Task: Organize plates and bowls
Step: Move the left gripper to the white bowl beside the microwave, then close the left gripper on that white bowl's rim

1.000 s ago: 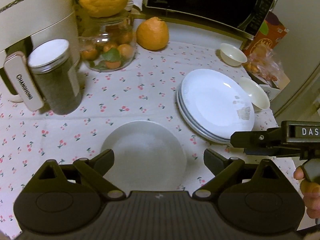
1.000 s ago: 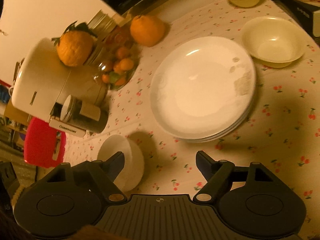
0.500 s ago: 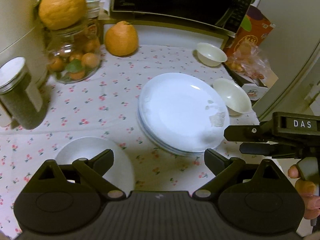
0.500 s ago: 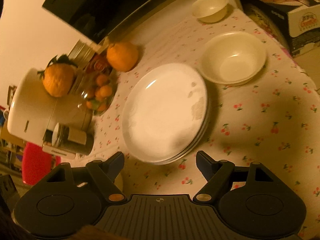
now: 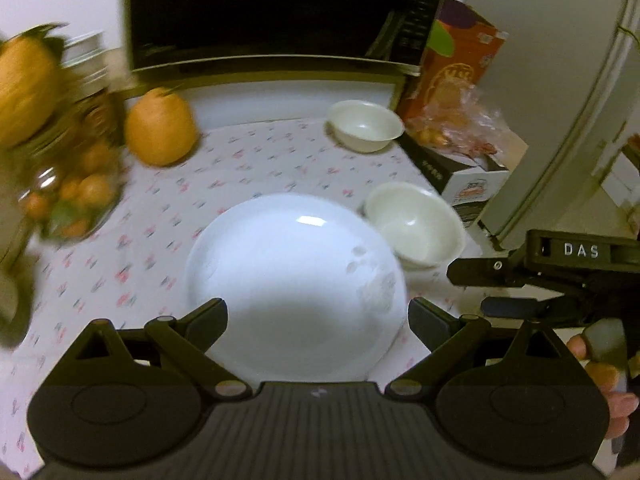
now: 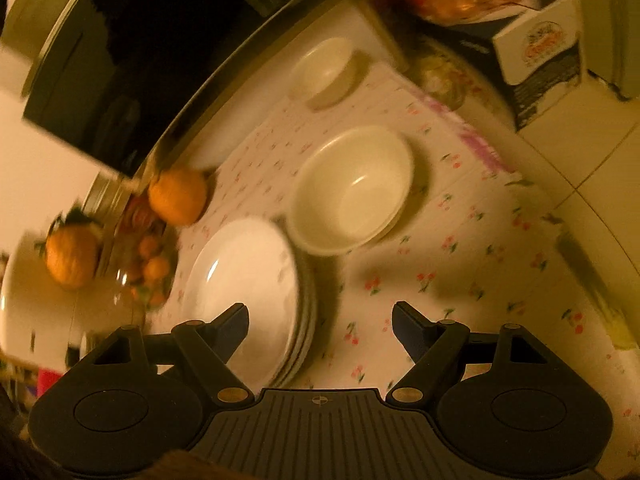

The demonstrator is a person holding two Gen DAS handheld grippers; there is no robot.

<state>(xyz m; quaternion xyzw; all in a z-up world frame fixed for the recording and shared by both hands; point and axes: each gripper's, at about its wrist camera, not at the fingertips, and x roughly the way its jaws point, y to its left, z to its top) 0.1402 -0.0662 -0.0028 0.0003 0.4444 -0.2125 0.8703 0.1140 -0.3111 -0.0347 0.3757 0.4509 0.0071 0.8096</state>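
Both claws, the left gripper (image 5: 316, 318) and right gripper (image 6: 320, 322), gape released and empty above the plate stack (image 5: 294, 280), a cream bowl (image 6: 352, 188) touching its upper-right rim.

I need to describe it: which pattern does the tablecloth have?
The tablecloth is white with small red cherries; the right wrist view shows it best.

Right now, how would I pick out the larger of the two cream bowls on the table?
Start at the black microwave at the back of the flowered tablecloth. In front of it lies the stack of white plates; the larger bowl sits right beside the stack's rim. The smaller bowl stands apart, nearer the microwave.
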